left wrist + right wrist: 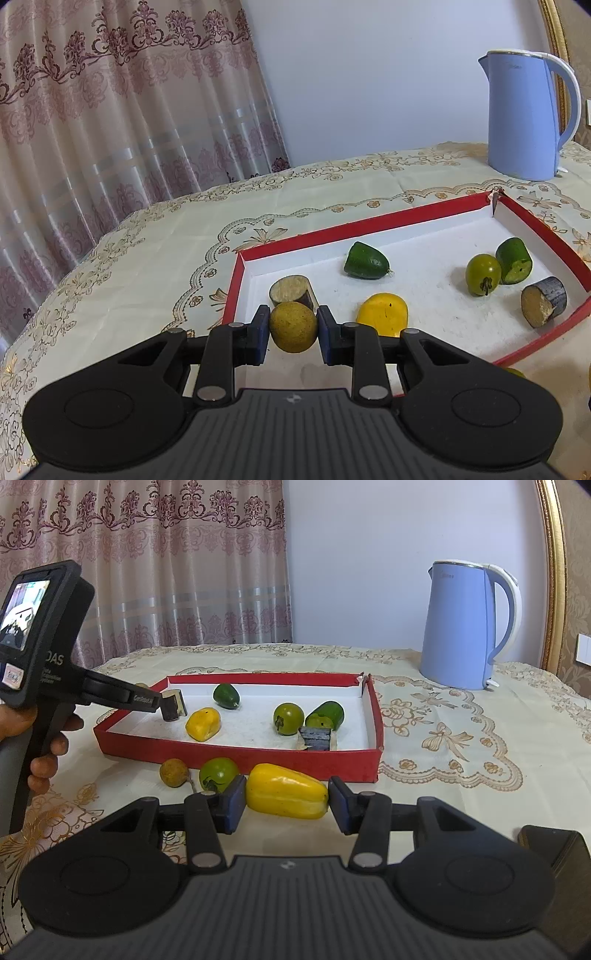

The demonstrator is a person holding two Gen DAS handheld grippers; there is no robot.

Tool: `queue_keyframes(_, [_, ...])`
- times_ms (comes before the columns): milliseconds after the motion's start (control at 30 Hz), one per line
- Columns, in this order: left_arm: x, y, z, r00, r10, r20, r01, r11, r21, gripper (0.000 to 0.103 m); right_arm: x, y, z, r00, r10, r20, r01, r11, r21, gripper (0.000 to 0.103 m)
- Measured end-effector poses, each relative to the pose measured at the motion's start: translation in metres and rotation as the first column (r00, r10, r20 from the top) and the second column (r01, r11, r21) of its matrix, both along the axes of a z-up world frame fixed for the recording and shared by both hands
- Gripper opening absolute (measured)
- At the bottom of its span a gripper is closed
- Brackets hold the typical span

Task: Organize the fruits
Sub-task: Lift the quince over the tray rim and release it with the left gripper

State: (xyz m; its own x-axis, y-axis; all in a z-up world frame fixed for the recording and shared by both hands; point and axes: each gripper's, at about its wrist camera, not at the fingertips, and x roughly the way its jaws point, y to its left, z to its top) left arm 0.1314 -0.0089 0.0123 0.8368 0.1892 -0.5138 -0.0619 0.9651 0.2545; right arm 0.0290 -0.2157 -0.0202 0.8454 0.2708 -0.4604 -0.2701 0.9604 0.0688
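Table with cream patterned tablecloth [155, 258], curtain [110, 110] beyond it. Blue kettle [465, 627] stands well beyond the right jaws, off to their right. Red box [236, 755] with white floor lies just beyond the right jaws and under the left ones. Right gripper [286, 801] is clamped on a long yellow pepper [286, 792], pads pressing both ends; it sits outside the box, near its front wall. Left gripper [293, 328] is closed on a small round yellow-brown fruit [293, 326] over the box's near left corner. Just beyond the left jaws, touching that fruit: dark cut stump piece [291, 290]. Right of them: yellow piece [382, 314]. Farther off: green piece [365, 260], green tomato [482, 274], second green piece [513, 260], second stump [543, 306]. Left of the right jaws, outside the box: another green tomato [218, 773], brown round fruit [173, 772].
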Motion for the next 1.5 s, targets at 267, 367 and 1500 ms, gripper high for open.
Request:
queue_keyframes(267, [0.01,0.002,-0.002,1.0,0.01,-0.014,-0.009,1.0,0.006,0.026,0.0,-0.001,-0.001,1.0,-0.002,-0.003,0.003,1.0,0.006,0.046])
queue_keyframes(367, [0.012,0.001,-0.003,1.0,0.01,-0.017,-0.01,1.0,0.011,0.026,0.001,-0.002,-0.001,1.0,-0.002,-0.004,0.002,1.0,0.008,0.046])
queue_keyframes(1500, [0.048,-0.013,-0.007,0.999,0.014,-0.035,-0.011,0.996,0.085,0.027,0.0,-0.005,-0.002,1.0,-0.012,-0.008,0.012,1.0,0.004,0.046])
